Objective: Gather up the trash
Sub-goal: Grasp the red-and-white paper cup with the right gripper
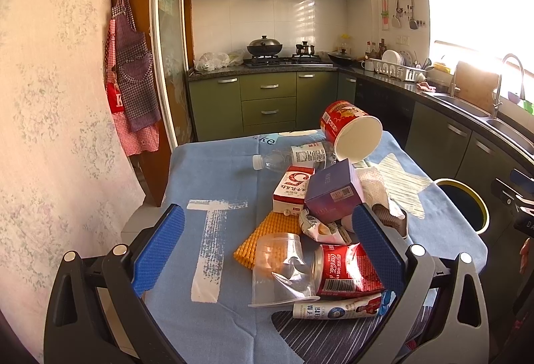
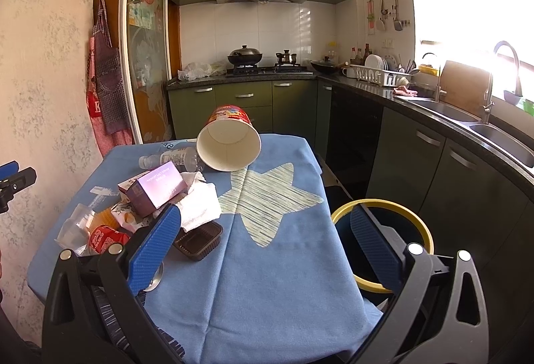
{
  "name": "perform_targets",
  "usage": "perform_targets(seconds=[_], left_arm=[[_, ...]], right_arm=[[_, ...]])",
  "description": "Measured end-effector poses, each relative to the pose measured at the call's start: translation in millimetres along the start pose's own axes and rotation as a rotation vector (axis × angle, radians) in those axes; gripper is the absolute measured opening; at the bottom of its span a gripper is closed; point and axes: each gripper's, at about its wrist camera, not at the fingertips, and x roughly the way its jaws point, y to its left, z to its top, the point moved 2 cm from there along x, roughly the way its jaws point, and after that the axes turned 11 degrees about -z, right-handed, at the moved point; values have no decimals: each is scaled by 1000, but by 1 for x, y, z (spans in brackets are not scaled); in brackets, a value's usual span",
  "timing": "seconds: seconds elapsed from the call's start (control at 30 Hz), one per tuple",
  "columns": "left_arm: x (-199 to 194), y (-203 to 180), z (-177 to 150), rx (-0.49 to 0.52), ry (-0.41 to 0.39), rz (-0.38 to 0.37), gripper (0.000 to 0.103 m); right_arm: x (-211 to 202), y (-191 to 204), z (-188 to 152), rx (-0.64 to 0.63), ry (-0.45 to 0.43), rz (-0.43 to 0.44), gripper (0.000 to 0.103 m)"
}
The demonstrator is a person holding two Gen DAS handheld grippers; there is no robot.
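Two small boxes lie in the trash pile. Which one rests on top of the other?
The purple box rests on top: it leans tilted over the red-and-white box, which lies flat on the blue tablecloth beneath it and shows a large red swirl.

Blue-clothed table (image 2: 273,264), cup (image 2: 228,143), bottle (image 1: 297,157), can (image 1: 347,270)

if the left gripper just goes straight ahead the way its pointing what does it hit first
Probably the clear plastic bag and the crushed cola can lying between the open left gripper fingers; depth is hard to judge.
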Motion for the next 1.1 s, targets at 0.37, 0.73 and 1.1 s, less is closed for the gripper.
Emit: perform_targets(seconds=[0.37, 0.73, 1.1], left_arm=[[54, 34, 39, 25, 7, 32, 99], [174, 102, 95, -10, -1, 42, 99], [256, 125, 81, -75, 25, 54, 99]], right_arm=[[66, 2, 34, -2, 10, 77, 97], [191, 45, 88, -144, 28, 116, 76], [311, 90, 89, -269, 132, 74, 48]])
